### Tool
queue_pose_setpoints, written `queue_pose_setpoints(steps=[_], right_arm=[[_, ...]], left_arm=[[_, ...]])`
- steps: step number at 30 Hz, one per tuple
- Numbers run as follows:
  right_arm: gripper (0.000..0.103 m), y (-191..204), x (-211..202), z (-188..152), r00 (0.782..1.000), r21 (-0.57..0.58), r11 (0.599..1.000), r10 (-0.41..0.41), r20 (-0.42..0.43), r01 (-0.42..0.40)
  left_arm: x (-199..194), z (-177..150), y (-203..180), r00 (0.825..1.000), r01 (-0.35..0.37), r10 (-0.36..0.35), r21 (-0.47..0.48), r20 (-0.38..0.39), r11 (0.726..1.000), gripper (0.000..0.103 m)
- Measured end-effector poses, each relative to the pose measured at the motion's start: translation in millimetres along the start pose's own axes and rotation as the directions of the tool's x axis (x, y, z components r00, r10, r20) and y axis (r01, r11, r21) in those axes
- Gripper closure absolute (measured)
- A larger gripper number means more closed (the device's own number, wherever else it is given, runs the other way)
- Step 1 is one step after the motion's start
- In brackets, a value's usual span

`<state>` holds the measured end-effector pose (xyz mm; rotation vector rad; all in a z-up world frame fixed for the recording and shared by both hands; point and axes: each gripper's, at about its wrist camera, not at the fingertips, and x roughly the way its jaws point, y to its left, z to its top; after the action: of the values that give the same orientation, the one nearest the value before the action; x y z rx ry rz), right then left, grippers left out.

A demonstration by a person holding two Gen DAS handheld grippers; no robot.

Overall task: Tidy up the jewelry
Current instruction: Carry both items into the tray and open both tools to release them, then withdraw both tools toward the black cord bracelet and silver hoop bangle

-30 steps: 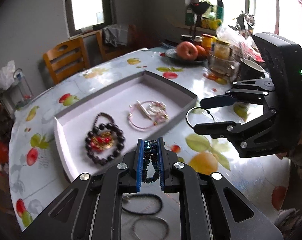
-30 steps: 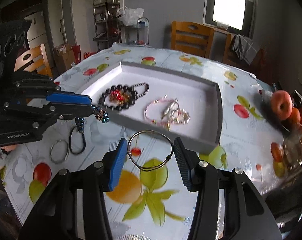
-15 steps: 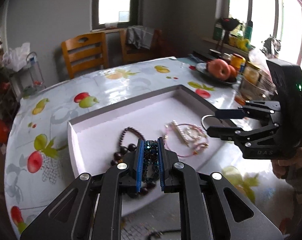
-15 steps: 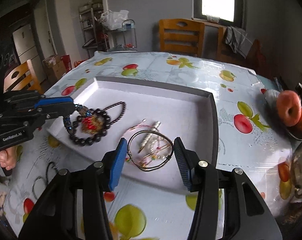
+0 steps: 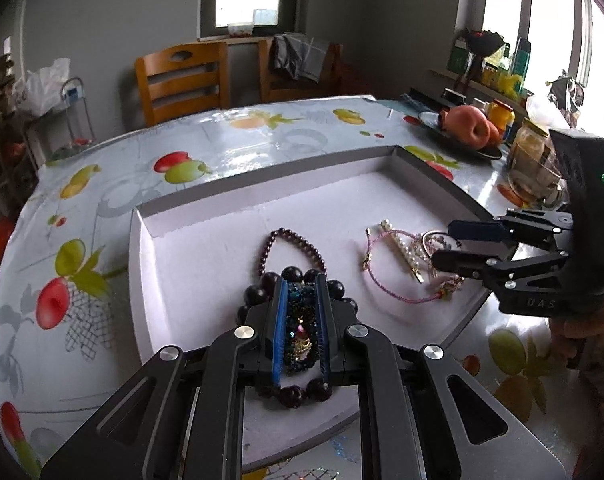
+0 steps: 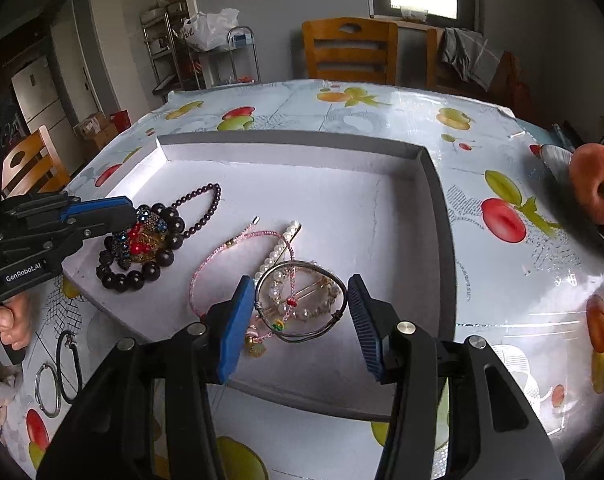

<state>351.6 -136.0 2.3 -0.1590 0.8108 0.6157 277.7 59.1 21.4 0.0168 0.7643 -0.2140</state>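
**Reporter:** Left tongs (image 5: 300,322) are clenched on a blue beaded bracelet (image 5: 299,300), low over the white tray (image 6: 438,216) on the fruit-print table (image 6: 502,280). Why there?

**Photographer:** It hangs directly above the dark bead bracelet (image 6: 142,272) and the thin purple bead strand (image 6: 202,200) at the tray's left end, so like seems to be going with like. From the right-wrist view the blue beads appear to touch that pile, though I cannot say whether they rest on it.

**Reporter:** And the right tongs (image 6: 300,316)?

**Photographer:** Grasping a silver wire bangle (image 6: 302,304) across its width, one blue pad on each side, which explains the half-wide jaws. The hoop hangs flat over the pink cord bracelet (image 6: 230,256) and the pearl hair clip (image 6: 278,248), the lighter pieces gathered at the middle of the tray.

**Reporter:** So both items sit above the tray, not yet let go?

**Photographer:** That is my reading. Each looks placed for a drop onto its own cluster. A careless release could tangle the bangle in the pink cord.

**Reporter:** Anything left outside?

**Photographer:** Two rings (image 6: 58,368), one silver and one dark, lie on the table just beside the tray's near-left corner, next to the person's hand (image 6: 6,324) gripping the left handle.
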Motion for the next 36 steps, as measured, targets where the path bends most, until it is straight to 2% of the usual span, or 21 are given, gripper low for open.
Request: queue_pose_setpoints(steps=[13,17,18,20,23,25,33,35,36], right_arm=[[0.054,-0.8,1.7,0.8,1.000,-0.002,1.000,-0.016,-0.007,0.016],[0.053,-1.3,0.9,0.7,1.000,0.000,1.000,-0.023,0.003,0.023],[0.048,-1.3,0.4,0.8,1.000,0.001,1.000,-0.026,0.008,0.026],[0.045,-0.9,-2.6,0.4,0.999,-0.001,1.000,-0.027,0.021,0.027],[0.045,0.9,-8.1,0.1,0.998,-0.010,0.999,-0.038,0.052,0.038],[0.044,3.8,-13.7,-0.6,0.996,-0.022,0.999,-0.044,0.082,0.046],[0.039,13.3,-22.9,-4.5,0.992,-0.058,0.996,-0.057,0.114,0.064],[0.038,13.6,-25.0,-5.4,0.991,-0.056,0.996,-0.055,0.121,0.063],[0.037,13.2,-26.1,-5.8,0.991,-0.053,0.997,-0.054,0.126,0.061]], left_arm=[[7.2,-8.6,6.9,1.000,-0.003,0.002,-0.034,-0.024,0.999,0.088],[1.6,-10.6,9.4,1.000,-0.006,0.006,-0.044,-0.004,0.999,0.079],[0.7,-10.4,9.4,1.000,-0.007,0.007,-0.044,-0.001,0.999,0.077],[-2.5,-10.7,7.6,1.000,-0.016,0.017,-0.036,0.013,0.999,0.065],[-5.7,-10.1,3.3,0.999,-0.028,0.028,-0.021,0.028,0.999,0.059],[-7.7,-10.1,0.6,0.999,-0.029,0.029,-0.016,0.036,0.999,0.045],[-17.5,-9.2,-7.7,0.997,-0.046,0.046,0.009,0.063,0.999,0.044],[-20.4,-9.7,-7.5,0.996,-0.049,0.048,0.006,0.072,0.999,0.028],[-22.5,-9.5,-7.8,0.995,-0.052,0.051,0.007,0.081,0.999,0.027]])
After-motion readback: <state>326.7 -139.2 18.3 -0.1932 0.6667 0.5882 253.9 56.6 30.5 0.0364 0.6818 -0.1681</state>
